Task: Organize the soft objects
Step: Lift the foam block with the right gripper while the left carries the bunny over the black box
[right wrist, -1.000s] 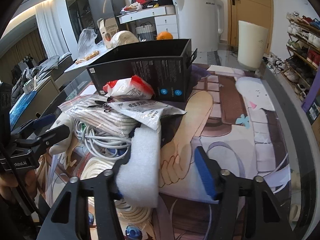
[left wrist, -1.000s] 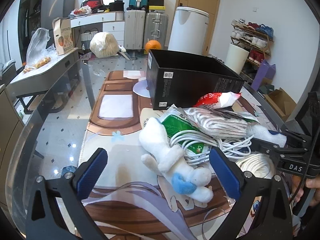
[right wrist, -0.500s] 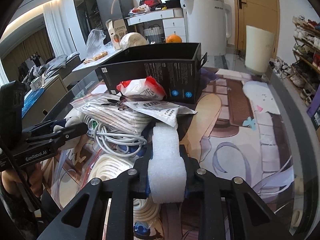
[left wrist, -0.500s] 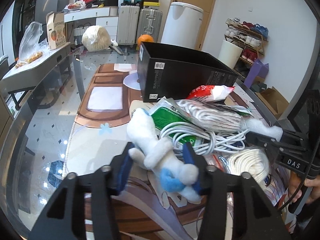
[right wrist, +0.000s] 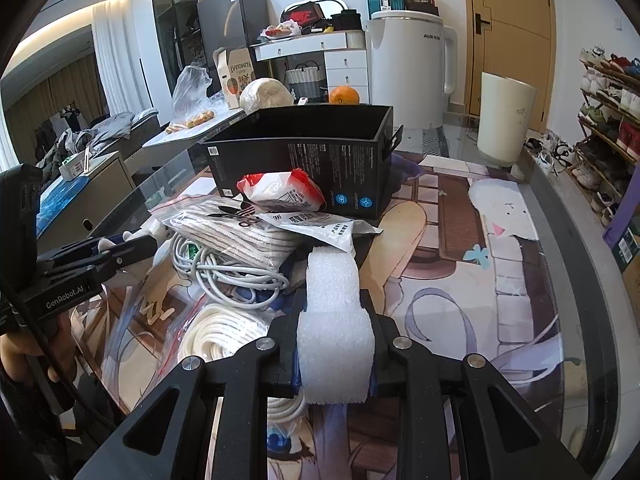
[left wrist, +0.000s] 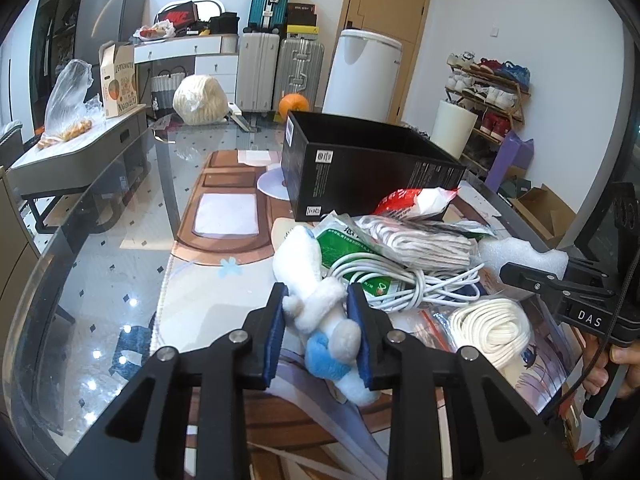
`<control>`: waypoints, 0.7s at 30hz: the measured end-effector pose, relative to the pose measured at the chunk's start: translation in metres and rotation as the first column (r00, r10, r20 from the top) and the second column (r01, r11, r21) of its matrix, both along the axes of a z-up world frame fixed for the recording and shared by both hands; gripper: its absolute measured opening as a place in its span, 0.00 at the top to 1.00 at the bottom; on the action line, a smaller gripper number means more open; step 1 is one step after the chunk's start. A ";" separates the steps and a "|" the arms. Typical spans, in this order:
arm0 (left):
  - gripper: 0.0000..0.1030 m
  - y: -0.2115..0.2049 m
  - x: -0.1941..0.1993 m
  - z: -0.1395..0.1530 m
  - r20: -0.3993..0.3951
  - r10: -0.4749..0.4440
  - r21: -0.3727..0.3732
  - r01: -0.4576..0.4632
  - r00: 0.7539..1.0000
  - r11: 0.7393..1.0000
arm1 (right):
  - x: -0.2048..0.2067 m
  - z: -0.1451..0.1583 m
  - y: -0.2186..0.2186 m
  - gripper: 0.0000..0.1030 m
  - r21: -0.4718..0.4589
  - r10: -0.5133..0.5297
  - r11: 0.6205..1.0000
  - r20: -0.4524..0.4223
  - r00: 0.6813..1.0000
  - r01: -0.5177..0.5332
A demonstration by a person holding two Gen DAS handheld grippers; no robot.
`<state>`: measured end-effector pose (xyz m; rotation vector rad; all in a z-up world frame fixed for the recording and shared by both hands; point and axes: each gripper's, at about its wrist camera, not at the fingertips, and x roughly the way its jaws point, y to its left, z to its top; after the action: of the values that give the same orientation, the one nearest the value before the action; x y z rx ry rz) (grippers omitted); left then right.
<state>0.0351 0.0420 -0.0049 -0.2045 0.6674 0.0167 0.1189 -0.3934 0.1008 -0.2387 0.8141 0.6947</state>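
Observation:
A white plush toy [left wrist: 298,256] with a blue patch lies on the printed mat at the left of a pile of soft goods. My left gripper [left wrist: 316,294] has its blue pads pressed on the toy's body, and its jaws are still closing. In the right wrist view my right gripper [right wrist: 334,312] is shut on a white foam block [right wrist: 332,276], which sticks out forward beyond its fingers. The foam block [left wrist: 516,250] and the right gripper [left wrist: 520,274] also show at the right of the left wrist view. An open black box [left wrist: 360,160] stands behind the pile.
The pile holds a coiled white cable [left wrist: 400,280], a bagged white rope coil [left wrist: 492,324], a bagged striped cord [left wrist: 420,236] and a red-and-white packet [left wrist: 416,200]. The glass table's curved edge [left wrist: 60,248] runs at left. A white bin [right wrist: 504,120] and a shoe rack [right wrist: 608,112] stand beyond.
Both grippers went from wide open to closed: the left one onto the plush toy, the right one onto the foam block. Neither hand shifted much.

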 end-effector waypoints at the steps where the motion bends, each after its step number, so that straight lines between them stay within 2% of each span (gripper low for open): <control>1: 0.73 0.000 -0.001 0.001 0.006 0.000 -0.001 0.000 1.000 1.000 | -0.001 0.001 -0.001 0.78 0.000 -0.001 1.000 0.004 1.000 0.001; 21: 0.74 -0.005 -0.020 0.034 0.147 -0.024 -0.002 0.024 0.989 1.000 | -0.018 0.026 -0.023 0.78 0.060 -0.018 0.998 0.074 0.997 0.013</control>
<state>0.0155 0.0373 0.0290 -0.1995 0.5231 -0.0227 0.1013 -0.4168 0.1271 -0.2028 0.7226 0.6907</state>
